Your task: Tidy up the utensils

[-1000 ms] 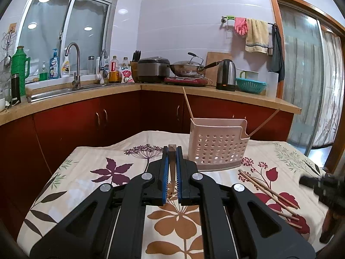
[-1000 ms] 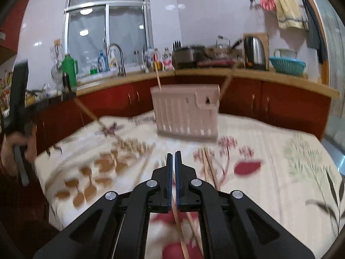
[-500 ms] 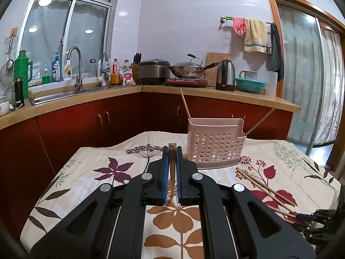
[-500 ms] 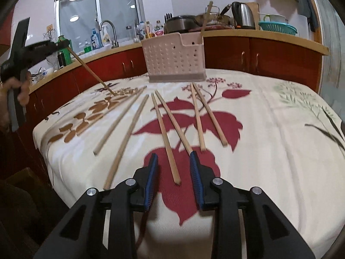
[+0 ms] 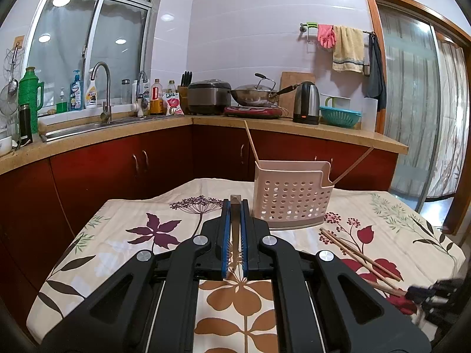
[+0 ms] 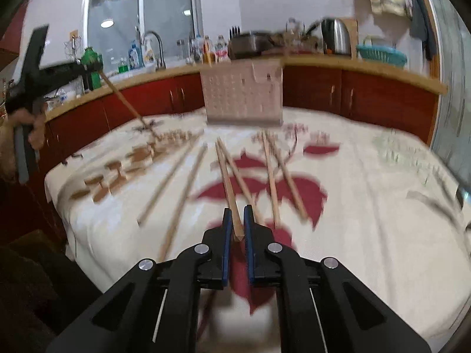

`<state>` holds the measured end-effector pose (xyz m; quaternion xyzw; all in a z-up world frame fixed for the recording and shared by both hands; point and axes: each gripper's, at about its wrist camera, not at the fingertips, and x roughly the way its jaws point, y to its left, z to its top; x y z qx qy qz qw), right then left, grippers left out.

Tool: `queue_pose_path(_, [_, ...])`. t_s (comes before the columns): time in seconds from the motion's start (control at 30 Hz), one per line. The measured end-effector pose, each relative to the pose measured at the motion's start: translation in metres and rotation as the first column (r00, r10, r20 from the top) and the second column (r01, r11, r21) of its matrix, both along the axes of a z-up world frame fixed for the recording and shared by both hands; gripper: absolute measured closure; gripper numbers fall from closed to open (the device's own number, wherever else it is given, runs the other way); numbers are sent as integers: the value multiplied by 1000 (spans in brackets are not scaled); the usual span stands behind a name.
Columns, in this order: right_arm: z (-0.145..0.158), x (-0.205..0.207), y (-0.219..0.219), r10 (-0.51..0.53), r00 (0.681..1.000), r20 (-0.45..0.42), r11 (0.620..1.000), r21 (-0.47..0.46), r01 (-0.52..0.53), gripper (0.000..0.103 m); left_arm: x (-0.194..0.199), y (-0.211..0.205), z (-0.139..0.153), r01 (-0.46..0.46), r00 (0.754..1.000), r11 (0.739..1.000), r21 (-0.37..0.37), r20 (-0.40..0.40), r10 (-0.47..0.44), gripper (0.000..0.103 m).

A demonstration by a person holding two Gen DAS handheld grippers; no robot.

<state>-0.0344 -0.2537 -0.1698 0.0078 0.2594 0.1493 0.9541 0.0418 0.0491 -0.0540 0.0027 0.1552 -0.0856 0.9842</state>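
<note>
A pink perforated utensil basket (image 5: pixel 290 195) stands on the floral tablecloth with two chopsticks leaning out of it; it also shows in the right wrist view (image 6: pixel 243 94), blurred. My left gripper (image 5: pixel 235 220) is shut on a wooden chopstick (image 5: pixel 235 206), seen end-on, and in the right wrist view (image 6: pixel 88 69) the held chopstick (image 6: pixel 126 101) slants down to the cloth. My right gripper (image 6: pixel 235 226) is shut on the near end of a chopstick (image 6: pixel 228 185) lying on the table. Several more chopsticks (image 6: pixel 272 173) lie beside it, also visible in the left wrist view (image 5: pixel 357 254).
The table (image 5: pixel 117 244) has a floral cloth; its edges fall off at left and front. Behind runs a kitchen counter (image 5: pixel 338 136) with sink, rice cooker, wok (image 5: pixel 256 94) and kettle (image 5: pixel 306 103). A glass door stands at the right.
My right gripper has closed from open onto a chopstick's near end and lifted its view; the image is motion-blurred. My left gripper stays shut on its chopstick, nearly still.
</note>
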Motion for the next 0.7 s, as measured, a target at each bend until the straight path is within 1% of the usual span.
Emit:
queue_pose_path(0.13, [34,3,4,3,996,88,1000,-7,-3,94,0,0,6,1,1000,1000,-8,11,0,96])
queue_pose_path(0.23, [61,12,6,8,987,163,1000,6,-9,94,0,0,11,3,1000,1000,-11,23,-3,96])
queue_pose_path(0.3, [74,20,10,13,980,201,1000,9,-15,94,2,0,14,4,1000,1000,-12,28,-4,96])
queue_pose_path(0.5, [100,56,22,31,954,299,999,15,-38,95,12,1,17,10,999,1000,-23,32,-10,96])
queue_pose_path(0.7, [113,99,33,35,938,346,998,40,-52,96,29,1,21,15,999,1000,-27,30,-14,96])
